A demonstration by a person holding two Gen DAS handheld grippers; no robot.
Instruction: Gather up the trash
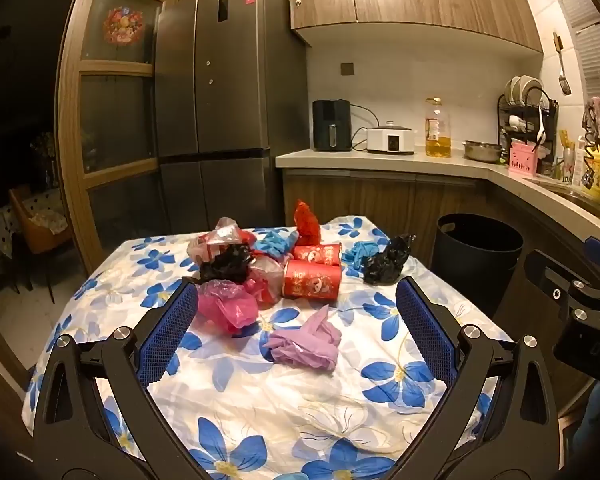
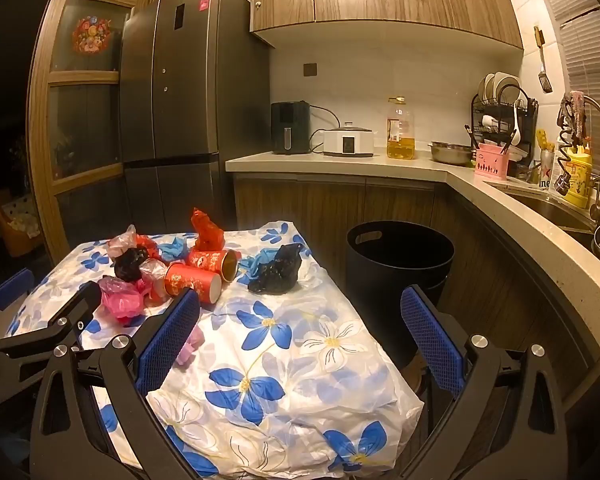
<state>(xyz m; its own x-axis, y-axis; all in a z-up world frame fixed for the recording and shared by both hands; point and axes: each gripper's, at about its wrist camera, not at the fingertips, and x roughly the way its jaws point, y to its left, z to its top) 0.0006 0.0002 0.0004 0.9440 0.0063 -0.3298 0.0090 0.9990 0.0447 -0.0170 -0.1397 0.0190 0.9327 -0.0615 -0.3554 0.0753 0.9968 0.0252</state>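
Note:
Trash lies on a table with a blue-flowered cloth (image 1: 260, 400): a purple glove (image 1: 306, 340), a pink bag (image 1: 226, 306), two red paper cups (image 1: 312, 283), a crumpled black bag (image 1: 386, 261), another black bag (image 1: 226, 264), blue gloves (image 1: 274, 242) and a red bag (image 1: 306, 222). A black bin (image 1: 476, 252) stands right of the table. My left gripper (image 1: 296, 296) hangs open over the near half, the purple glove just beyond its fingers. My right gripper (image 2: 300, 300) is open over the table's right corner, the red cups (image 2: 194, 280) by its left finger.
A fridge (image 1: 220, 80) stands behind the table. The counter (image 1: 380, 158) at the back right carries an air fryer, a cooker, an oil bottle, a dish rack and a sink. The black bin (image 2: 400, 256) sits between table and counter.

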